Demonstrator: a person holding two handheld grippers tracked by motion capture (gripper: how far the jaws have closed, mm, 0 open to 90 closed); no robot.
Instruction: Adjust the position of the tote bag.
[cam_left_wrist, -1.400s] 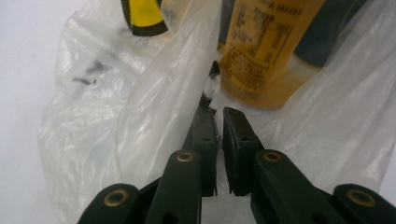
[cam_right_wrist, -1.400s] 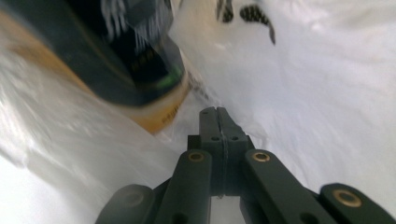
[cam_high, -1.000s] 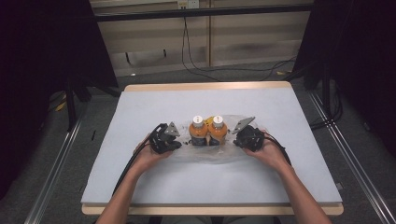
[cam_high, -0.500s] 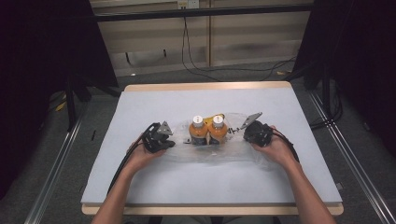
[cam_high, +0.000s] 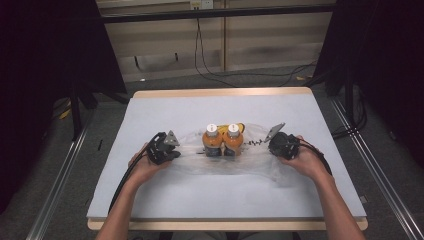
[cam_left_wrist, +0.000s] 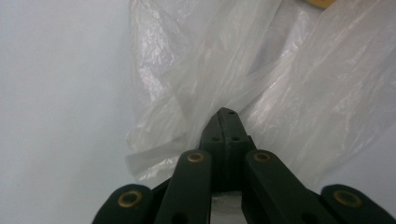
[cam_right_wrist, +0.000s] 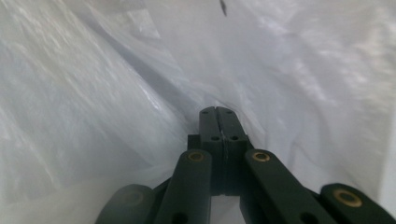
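Two orange bottles (cam_high: 223, 141) with white caps stand side by side inside a clear plastic bag (cam_high: 250, 161) at the middle of the white table (cam_high: 210, 200). My left gripper (cam_high: 176, 151) is shut on the bag's left edge. In the left gripper view the film (cam_left_wrist: 289, 93) is pinched at the tip of that gripper (cam_left_wrist: 228, 115). My right gripper (cam_high: 270, 147) is shut on the bag's right side. The right gripper view shows plastic (cam_right_wrist: 93, 93) bunched around its closed tip (cam_right_wrist: 217, 112). The bag lies stretched between the two.
A yellow item (cam_high: 236, 126) lies in the bag just behind the bottles. Cables (cam_high: 200, 55) run over the floor beyond the table's far edge. Dark stands flank the table on both sides.
Both hands have drawn apart, the left gripper leftward and the right gripper rightward, pulling the bag wider. The bottles have stayed in place.
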